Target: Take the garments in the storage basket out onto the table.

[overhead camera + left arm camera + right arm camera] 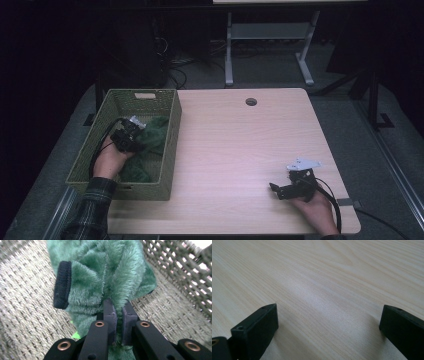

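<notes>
Left tongs [119, 315] pinch a fold of green plush garment [105, 275] inside the woven basket [167, 145]; lifting straight up should clear its walls. Right tongs [327, 327] rest open on the tabletop [240, 150].

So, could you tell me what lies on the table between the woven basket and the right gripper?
Nothing: in the high view, bare wooden table separates the basket from the right gripper.

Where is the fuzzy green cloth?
The green cloth lies inside the woven basket at the table's left edge in the high view, and the left gripper is pinching a fold of it.
</notes>
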Motion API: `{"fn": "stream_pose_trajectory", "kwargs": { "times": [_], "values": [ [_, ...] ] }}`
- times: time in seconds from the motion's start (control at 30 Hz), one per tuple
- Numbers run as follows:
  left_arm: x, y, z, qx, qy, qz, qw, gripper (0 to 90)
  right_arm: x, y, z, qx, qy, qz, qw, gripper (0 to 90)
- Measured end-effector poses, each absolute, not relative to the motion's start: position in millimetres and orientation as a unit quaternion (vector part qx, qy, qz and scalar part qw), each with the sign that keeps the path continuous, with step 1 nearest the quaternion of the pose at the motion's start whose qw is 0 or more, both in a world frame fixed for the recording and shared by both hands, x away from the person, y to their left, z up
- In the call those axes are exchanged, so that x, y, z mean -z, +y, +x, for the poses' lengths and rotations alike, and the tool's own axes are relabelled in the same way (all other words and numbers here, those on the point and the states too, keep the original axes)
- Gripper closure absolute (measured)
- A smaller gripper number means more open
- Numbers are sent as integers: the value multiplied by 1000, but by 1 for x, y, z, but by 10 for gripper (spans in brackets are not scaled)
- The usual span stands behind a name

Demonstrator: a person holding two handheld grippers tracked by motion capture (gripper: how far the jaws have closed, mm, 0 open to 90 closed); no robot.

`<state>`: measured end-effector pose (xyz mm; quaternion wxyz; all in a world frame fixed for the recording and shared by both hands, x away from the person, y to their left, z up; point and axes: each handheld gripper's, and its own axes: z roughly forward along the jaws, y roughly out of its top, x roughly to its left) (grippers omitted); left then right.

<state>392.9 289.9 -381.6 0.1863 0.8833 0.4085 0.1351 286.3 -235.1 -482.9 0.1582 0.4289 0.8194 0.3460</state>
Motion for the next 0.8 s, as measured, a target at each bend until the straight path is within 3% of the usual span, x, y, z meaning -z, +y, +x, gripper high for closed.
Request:
{"fn": "stream_pose_trajectory", "kwargs": {
  "times": [0.8],
  "values": [
    [294, 308, 385, -153, 423, 841, 301, 856, 483, -235, 287, -346, 820, 427, 160, 15]
  ]
}}
